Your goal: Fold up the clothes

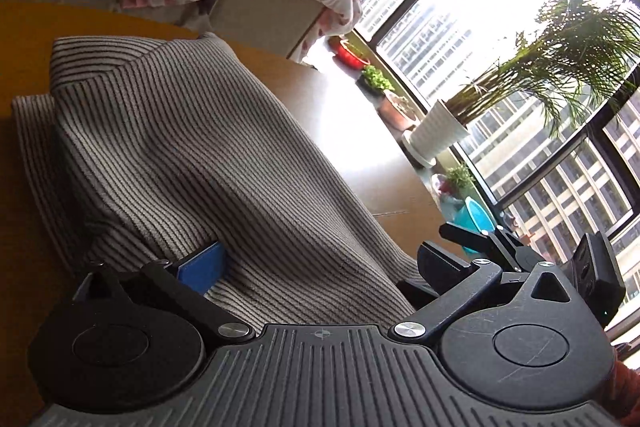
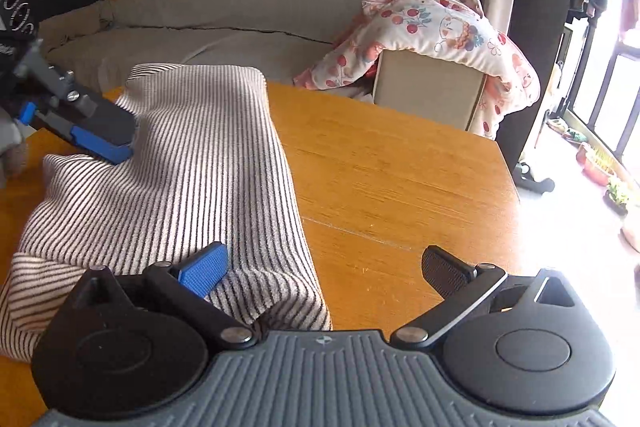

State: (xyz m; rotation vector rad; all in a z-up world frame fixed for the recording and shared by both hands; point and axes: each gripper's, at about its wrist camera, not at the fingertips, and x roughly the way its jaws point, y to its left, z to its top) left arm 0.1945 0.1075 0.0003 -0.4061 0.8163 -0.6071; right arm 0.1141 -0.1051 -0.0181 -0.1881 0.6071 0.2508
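The striped top (image 2: 188,163), cream-grey with thin dark stripes in a ribbed knit, lay bunched on the left part of the wooden table (image 2: 400,179); it looked partly folded, with a straight edge along its right side and a rumpled lower layer sticking out at the near left. From the left wrist view the same top (image 1: 192,147) rose in a soft hump with a fold line across its far end. The right gripper (image 2: 324,267) had its jaws spread wide: the blue finger rested on the near edge of the cloth, the black finger hung over bare wood, nothing between them. The left gripper (image 1: 316,267) also showed both fingers far apart, with cloth lying across the gap and covering part of the blue finger; in the right wrist view the left gripper (image 2: 108,143) pressed its blue tip against the top's left side, and whether it pinched any cloth could not be told. A floral blanket (image 2: 440,27) draped a box beyond the table. The window side was washed out by glare.
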